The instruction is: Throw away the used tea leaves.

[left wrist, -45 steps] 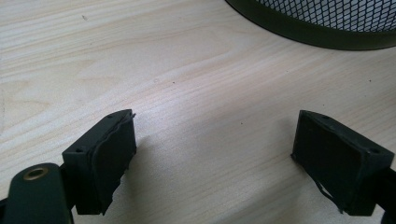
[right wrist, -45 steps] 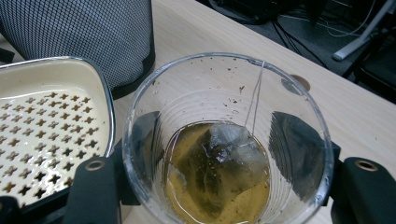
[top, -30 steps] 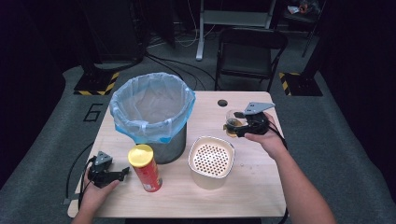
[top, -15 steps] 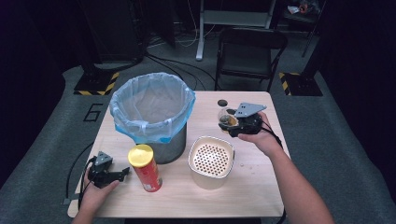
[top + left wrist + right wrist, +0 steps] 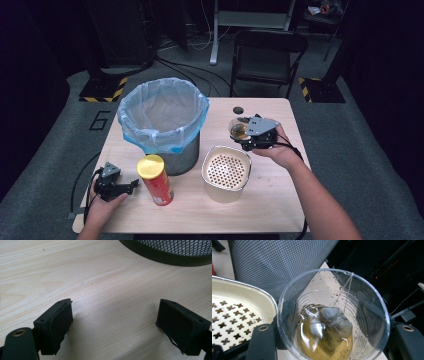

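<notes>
Here the 2 jaws of the right gripper [image 5: 332, 340] are clamped on either side of a clear plastic cup [image 5: 333, 315], which holds pale yellow-green liquid and a soaked tea bag [image 5: 332, 327] whose string runs up to the rim. In the high view that gripper [image 5: 246, 134] is held above the right half of the wooden table [image 5: 280, 200], the cup [image 5: 238, 130] at its front, between the bin and the table's right edge. Just below it, toward the person, stands a cream container with a perforated insert [image 5: 226, 173]; the same insert shows at the left of the right gripper view.

The left gripper [image 5: 115, 327] has its 2 jaws spread wide with nothing but bare table between them, and the dark mesh base of the bin [image 5: 172, 252] lies beyond. In the high view this gripper [image 5: 131, 186] rests near the table's front left corner, just beside a red tube can with a yellow lid [image 5: 155, 179]. Behind the can stands the mesh bin [image 5: 162, 125], lined with a blue bag. A small dark disc [image 5: 238, 110] lies on the table past the cup.
</notes>
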`<state>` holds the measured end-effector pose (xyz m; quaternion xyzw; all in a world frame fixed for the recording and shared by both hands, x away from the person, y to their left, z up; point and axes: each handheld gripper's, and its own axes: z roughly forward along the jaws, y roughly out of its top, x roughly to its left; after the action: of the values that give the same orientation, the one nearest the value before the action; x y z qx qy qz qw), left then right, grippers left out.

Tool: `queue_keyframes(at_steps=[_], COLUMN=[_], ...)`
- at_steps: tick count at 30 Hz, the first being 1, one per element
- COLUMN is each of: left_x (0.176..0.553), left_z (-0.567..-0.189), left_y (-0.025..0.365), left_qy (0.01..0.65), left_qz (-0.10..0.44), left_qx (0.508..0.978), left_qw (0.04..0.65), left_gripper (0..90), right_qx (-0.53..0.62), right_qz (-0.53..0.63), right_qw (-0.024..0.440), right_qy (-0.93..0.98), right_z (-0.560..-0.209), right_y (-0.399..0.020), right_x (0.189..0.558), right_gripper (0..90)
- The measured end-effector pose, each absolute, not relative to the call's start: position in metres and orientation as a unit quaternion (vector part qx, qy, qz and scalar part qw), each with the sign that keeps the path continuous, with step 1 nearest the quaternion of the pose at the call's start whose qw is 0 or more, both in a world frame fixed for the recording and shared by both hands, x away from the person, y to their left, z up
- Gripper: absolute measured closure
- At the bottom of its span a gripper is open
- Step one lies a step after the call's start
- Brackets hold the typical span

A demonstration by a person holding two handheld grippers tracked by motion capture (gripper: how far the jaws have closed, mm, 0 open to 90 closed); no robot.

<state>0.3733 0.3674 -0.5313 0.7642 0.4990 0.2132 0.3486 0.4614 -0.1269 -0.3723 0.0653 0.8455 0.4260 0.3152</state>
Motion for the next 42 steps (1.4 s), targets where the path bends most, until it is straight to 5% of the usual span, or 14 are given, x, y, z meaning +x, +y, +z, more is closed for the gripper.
queue_keyframes(at_steps=[17,42], left_x=[0.373,0.373], left_z=[-0.531,-0.531], left_y=[0.367,0.367], left_qy=[0.499,0.499], left_qz=[0.213,0.213], left_qx=[0.764,0.764], left_qw=[0.349,0.349], left_gripper=[13.2,13.1], right_qx=[0.003,-0.239], right_qz=[0.386,0.11], right_qw=[0.38,0.631], right_qy=[0.841,0.73], right_z=[-0.379,-0.411], right_y=[-0.111,-0.082], right_x=[0.442,0.393], right_gripper=[35.0,36.8])
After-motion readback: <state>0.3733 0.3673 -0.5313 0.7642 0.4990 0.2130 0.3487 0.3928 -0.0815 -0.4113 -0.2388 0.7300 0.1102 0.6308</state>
